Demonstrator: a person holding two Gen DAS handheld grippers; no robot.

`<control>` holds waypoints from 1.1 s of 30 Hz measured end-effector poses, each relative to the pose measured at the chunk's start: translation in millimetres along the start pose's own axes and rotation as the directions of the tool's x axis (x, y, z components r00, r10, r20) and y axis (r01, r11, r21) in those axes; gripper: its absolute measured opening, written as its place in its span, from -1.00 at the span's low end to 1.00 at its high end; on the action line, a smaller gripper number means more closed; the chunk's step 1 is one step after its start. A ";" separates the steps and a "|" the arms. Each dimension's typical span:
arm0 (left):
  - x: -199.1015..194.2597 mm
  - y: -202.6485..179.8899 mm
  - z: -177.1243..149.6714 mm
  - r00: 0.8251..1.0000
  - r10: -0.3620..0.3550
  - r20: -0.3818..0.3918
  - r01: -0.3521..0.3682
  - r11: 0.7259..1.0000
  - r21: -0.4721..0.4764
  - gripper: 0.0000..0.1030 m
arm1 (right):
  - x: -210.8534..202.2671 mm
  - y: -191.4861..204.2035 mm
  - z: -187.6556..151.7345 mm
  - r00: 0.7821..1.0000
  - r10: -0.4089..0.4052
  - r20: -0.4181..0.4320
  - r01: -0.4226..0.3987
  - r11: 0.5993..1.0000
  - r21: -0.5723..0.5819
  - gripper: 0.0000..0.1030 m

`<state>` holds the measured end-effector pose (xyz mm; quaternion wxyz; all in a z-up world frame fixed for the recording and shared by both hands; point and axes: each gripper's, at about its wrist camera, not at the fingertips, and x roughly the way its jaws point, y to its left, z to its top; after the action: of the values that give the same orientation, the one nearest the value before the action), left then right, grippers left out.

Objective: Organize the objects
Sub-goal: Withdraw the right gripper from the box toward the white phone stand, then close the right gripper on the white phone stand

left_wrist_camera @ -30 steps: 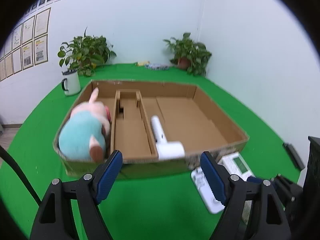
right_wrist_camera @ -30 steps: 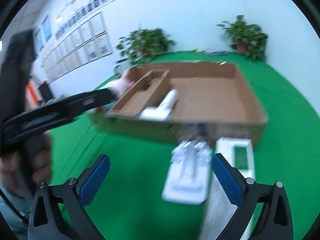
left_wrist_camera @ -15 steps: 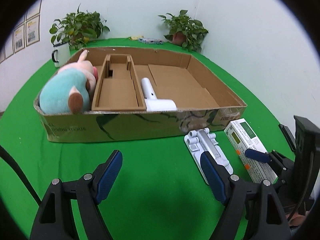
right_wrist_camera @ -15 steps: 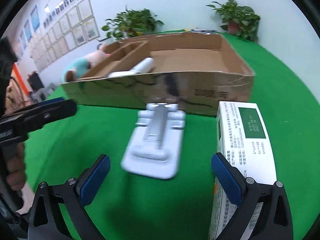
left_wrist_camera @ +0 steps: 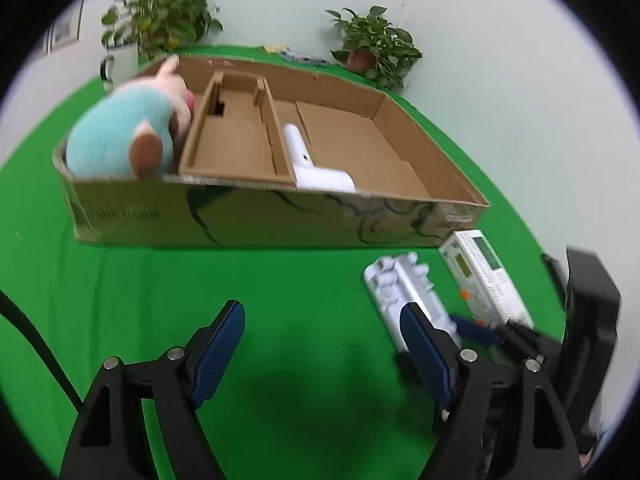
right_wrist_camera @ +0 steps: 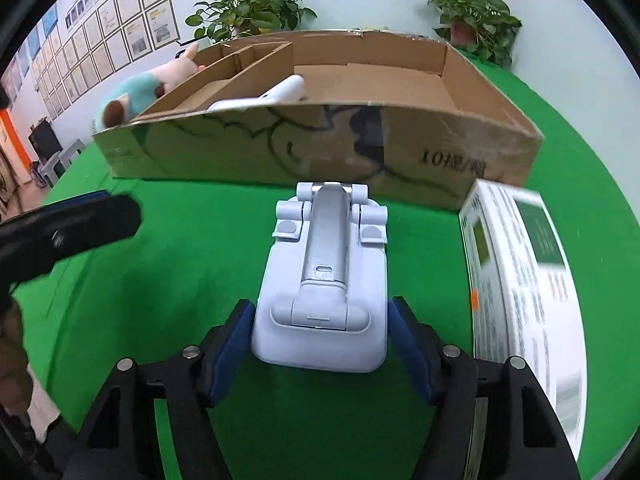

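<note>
A pale blue folding stand (right_wrist_camera: 324, 280) lies flat on the green cloth in front of a cardboard box (right_wrist_camera: 320, 148). My right gripper (right_wrist_camera: 322, 344) straddles the stand's near end, its blue pads close on both sides, with small gaps still showing. The stand also shows in the left wrist view (left_wrist_camera: 408, 296). My left gripper (left_wrist_camera: 320, 348) is open and empty over bare cloth left of the stand. The box (left_wrist_camera: 256, 216) holds a plush pig (left_wrist_camera: 132, 136) and a white hair dryer (left_wrist_camera: 312, 164).
A white and green carton (right_wrist_camera: 528, 280) lies right of the stand, close to my right finger. Potted plants (left_wrist_camera: 376, 48) and a white mug (left_wrist_camera: 120, 64) stand behind the box. Framed papers hang on the left wall (right_wrist_camera: 100, 40).
My right gripper has moved forward and down, so the stand now sits between its fingers. My left gripper has shifted a little and stays open.
</note>
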<state>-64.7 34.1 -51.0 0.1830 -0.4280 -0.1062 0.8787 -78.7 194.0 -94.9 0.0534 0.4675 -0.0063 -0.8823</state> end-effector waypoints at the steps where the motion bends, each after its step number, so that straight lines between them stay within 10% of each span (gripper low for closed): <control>1: 0.2 1.2 -2.9 0.999 -0.033 -0.013 0.033 0.999 -0.015 0.54 | -5.0 2.1 -7.2 1.000 0.027 -0.007 -0.027 1.000 0.004 0.29; 5: 13.0 3.6 -17.8 0.977 -0.188 -0.102 0.179 0.979 -0.097 0.54 | -29.6 5.3 -29.1 0.988 0.152 0.037 -0.153 0.987 0.043 0.99; 13: 48.7 -14.1 -20.0 0.915 -0.355 -0.190 0.330 0.932 -0.153 0.51 | -18.6 11.1 -27.8 0.994 0.082 0.067 -0.081 0.996 -0.021 0.90; 17: 55.7 -10.8 -19.1 0.898 -0.400 -0.185 0.361 0.909 -0.209 0.48 | -7.9 20.1 -28.2 0.997 0.055 0.055 -0.052 0.998 -0.047 0.48; 23: 56.9 -8.1 -22.4 0.896 -0.405 -0.184 0.360 0.903 -0.233 0.14 | -2.6 25.6 -33.2 0.998 0.030 0.060 -0.027 0.998 -0.050 0.31; 33: 56.2 -9.7 -33.6 0.906 -0.379 -0.189 0.325 0.908 -0.263 -0.27 | -1.4 9.2 -37.7 0.963 0.265 0.047 -0.269 0.956 0.119 0.30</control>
<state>-67.7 67.1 -108.3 0.3010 -0.5208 -0.2587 0.7558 -46.0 186.5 -114.4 0.1427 0.4512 -0.1251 -0.8720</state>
